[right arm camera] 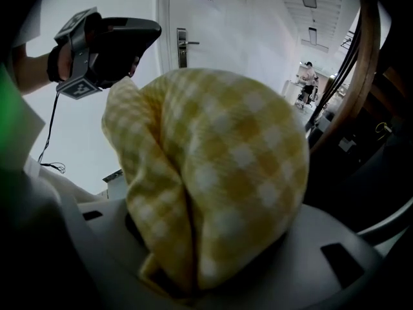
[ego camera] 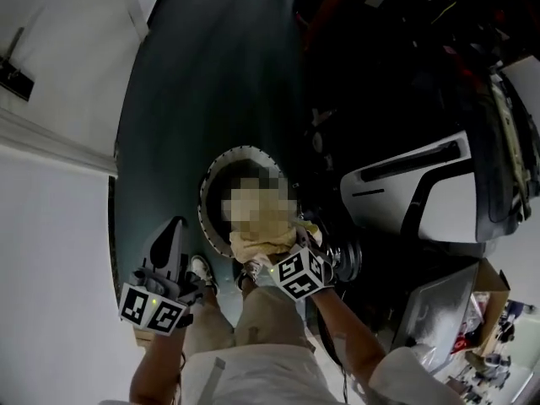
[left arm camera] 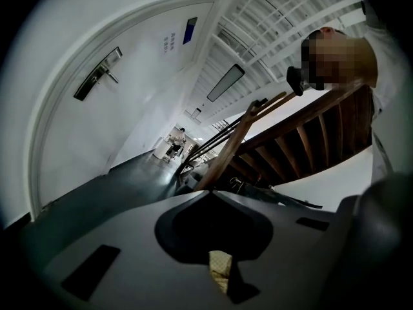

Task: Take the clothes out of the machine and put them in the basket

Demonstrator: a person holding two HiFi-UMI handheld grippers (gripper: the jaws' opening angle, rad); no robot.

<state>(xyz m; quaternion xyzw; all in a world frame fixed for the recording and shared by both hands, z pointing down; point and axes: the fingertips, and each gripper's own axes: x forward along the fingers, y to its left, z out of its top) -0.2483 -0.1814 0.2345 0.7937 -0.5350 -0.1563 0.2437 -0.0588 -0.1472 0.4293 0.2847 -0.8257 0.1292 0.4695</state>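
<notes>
A yellow checked cloth (right arm camera: 219, 173) bulges out of my right gripper (ego camera: 291, 247), whose jaws are shut on its lower folds; the cloth hides their tips. In the head view the cloth (ego camera: 268, 230) hangs over the near edge of a round white-rimmed basket (ego camera: 211, 175) on the dark floor. My left gripper (ego camera: 175, 226) is to the left of the basket, pointing level. Its jaws meet at the tips (left arm camera: 208, 196). A small yellow checked scrap (left arm camera: 219, 268) shows in the hollow behind them; I cannot tell what it is.
A white machine body (ego camera: 422, 192) with dark bands stands right of the basket. Dark clutter fills the upper right. A white wall and door (left arm camera: 122, 82) lie to the left, a wooden stair rail (left arm camera: 239, 134) ahead. A cardboard box (ego camera: 494, 289) sits lower right.
</notes>
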